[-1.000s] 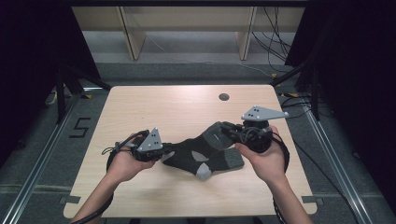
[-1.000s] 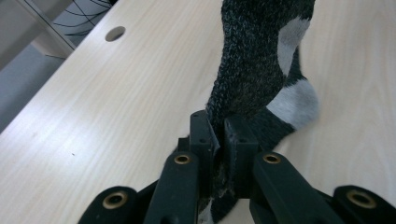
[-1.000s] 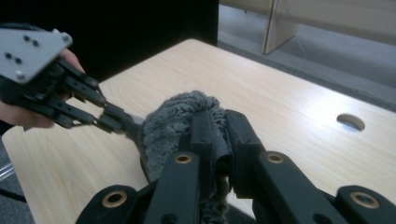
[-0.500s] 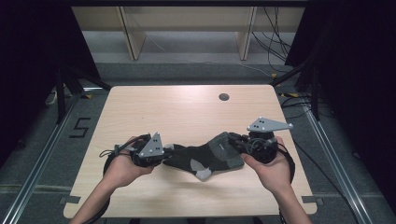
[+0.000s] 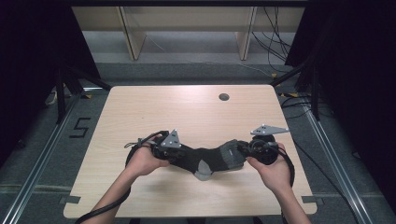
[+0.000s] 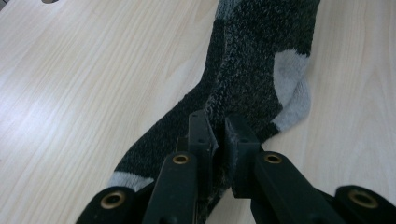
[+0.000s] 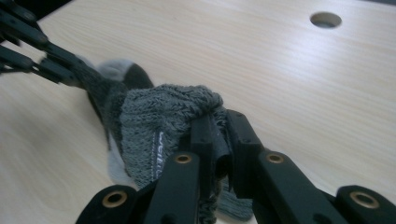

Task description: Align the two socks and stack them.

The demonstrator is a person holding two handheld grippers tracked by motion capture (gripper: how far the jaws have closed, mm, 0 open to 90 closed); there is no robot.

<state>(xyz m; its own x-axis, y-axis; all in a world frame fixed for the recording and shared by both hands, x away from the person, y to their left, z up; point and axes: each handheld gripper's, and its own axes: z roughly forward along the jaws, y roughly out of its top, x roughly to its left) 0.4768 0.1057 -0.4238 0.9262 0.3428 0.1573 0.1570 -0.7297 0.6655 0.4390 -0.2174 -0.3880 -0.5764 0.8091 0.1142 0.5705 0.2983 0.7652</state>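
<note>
The sock [image 5: 205, 161] lies near the table's [image 5: 140, 107] front edge, stretched between my grippers. It looks soft, light and limp, so I judge the ends are the places to hold. My left gripper [image 6: 217, 135] is clenched on the toe end, my right gripper [image 7: 219, 135] on the ribbed cuff. The left gripper view shows the grey heel patch; the right gripper view shows lettering on the cuff.

The table [image 5: 140, 112] lies bare beyond the sock [image 5: 205, 161], which stretches between the left claw [image 5: 180, 154] and right claw [image 5: 243, 151] near the front edge.
</note>
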